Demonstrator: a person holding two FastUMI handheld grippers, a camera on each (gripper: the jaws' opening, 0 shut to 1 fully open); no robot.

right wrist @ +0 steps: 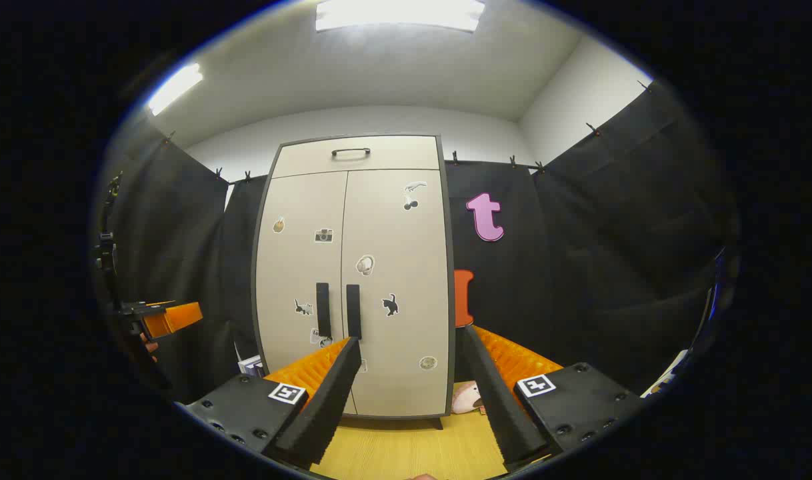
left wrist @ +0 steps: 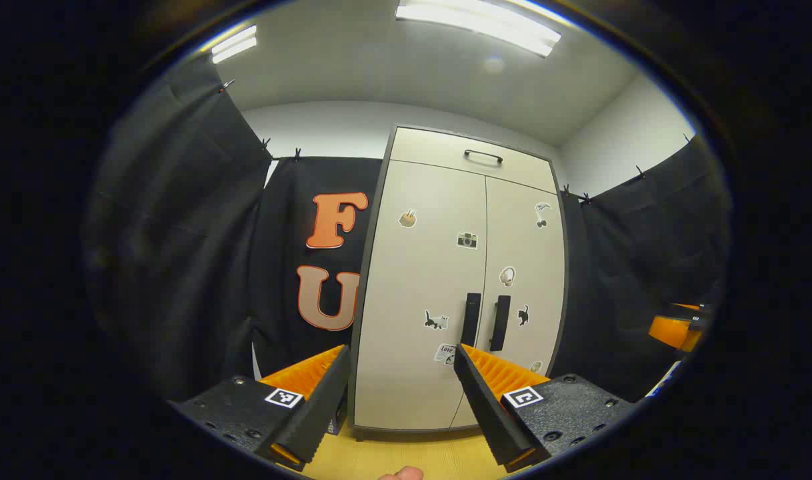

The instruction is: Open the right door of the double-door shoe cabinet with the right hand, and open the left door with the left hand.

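Shoe cabinet (right wrist: 353, 280) ahead against the back wall, both doors closed. Right gripper (right wrist: 409, 393) and left gripper (left wrist: 403, 400) spread wide, empty, well short. Right handle (right wrist: 353, 311) and left handle (left wrist: 471, 319) just beside each other: wrong bar easily snagged.

**Even ceiling light, strong fisheye bend**

Both views are brightly and evenly lit from above by ceiling light panels (left wrist: 478, 25) (right wrist: 398, 13), which blow out to pure white with a faint haze around them. A small pale flare spot sits on the ceiling in the left gripper view. The pale shoe cabinet (left wrist: 439, 280) (right wrist: 353, 267) reads crisp, its stickers sharp, with only soft shadow at its foot. Straight edges bow outward toward the rims, where the picture darkens and smears. The black drapes swallow detail
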